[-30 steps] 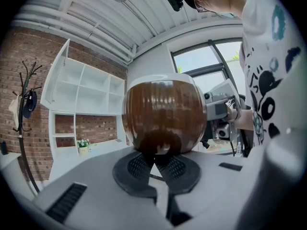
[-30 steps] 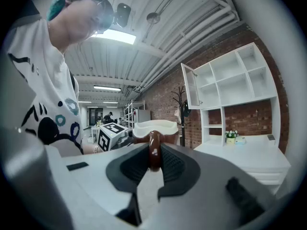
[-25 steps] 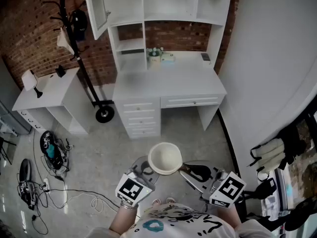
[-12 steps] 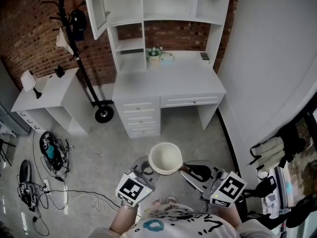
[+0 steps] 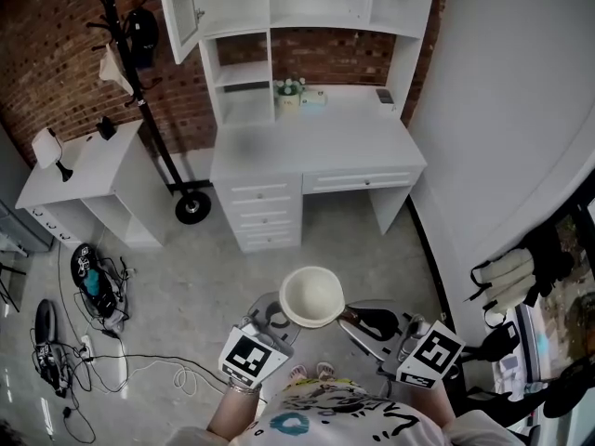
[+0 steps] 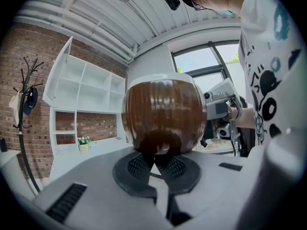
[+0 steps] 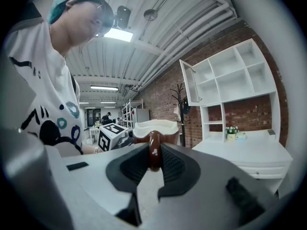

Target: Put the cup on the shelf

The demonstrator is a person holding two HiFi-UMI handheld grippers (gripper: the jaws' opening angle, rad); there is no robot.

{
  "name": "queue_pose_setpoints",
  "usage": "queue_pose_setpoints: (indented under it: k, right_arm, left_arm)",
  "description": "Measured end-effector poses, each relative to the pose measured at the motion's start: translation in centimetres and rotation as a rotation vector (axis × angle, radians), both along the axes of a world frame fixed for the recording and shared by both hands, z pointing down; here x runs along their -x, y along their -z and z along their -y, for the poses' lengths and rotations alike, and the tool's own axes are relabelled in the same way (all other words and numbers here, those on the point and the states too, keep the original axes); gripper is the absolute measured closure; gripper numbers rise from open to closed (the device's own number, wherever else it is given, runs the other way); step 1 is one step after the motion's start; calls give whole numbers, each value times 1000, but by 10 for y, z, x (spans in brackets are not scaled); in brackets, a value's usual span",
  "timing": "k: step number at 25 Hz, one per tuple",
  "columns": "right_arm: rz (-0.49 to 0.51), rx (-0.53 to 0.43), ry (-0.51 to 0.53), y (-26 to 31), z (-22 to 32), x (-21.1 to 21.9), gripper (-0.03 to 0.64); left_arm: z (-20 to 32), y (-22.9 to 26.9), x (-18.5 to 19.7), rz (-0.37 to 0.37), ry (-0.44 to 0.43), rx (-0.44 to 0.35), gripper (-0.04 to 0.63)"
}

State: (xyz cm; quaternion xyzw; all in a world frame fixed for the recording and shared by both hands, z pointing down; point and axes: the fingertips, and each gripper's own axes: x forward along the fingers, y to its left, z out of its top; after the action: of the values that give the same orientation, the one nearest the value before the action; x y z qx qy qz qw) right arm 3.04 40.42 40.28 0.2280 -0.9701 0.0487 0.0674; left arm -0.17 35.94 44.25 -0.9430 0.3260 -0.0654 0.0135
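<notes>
The right gripper [image 7: 153, 163] is clamped on the cup's handle [image 7: 153, 150], a brown loop standing upright between the 2 pads. Only the right gripper view shows this; from the head view the handle is a small brown stub at the cup's right side, just ahead of that gripper [image 5: 359, 321].

The left gripper [image 6: 156, 161] has its jaws drawn nearly together, and the dark underside of the cup [image 6: 163, 114] dips in between their tips, so they appear to pinch its base, with a small gap left behind. In the head view this gripper [image 5: 276, 316] lies partly under the cup [image 5: 311, 295].

The cup is in the air between the 2 grippers, upright, close to the person's chest and well apart from the desk [image 5: 316, 151]. The head view looks down into its cream inside. The left gripper view shows its glossy brown outside. The right gripper view shows its pale rim [image 7: 154, 125] above the handle.

Beyond the cup, across bare floor, the white desk stands against a brick wall [image 5: 56, 54] with a shelf unit [image 5: 307, 12] on top, 1 door [image 5: 178, 17] swung open. A small plant [image 5: 289, 88] sits at the desk's back edge. A coat rack [image 5: 130, 54] and a low white table [image 5: 84, 165] stand to the left. The left gripper view alone shows a window [image 6: 211, 66].
</notes>
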Motion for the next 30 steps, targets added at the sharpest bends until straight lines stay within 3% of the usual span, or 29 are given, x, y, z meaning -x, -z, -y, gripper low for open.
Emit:
queue_pose_setpoints:
  k: [12, 30]
  right_arm:
    - [7, 8, -24, -4, 27, 8, 555]
    - [19, -37, 50, 10, 176, -16, 555]
  left_arm:
    - [28, -4, 6, -11, -21, 11, 580]
    - [176, 11, -19, -14, 29, -37, 580]
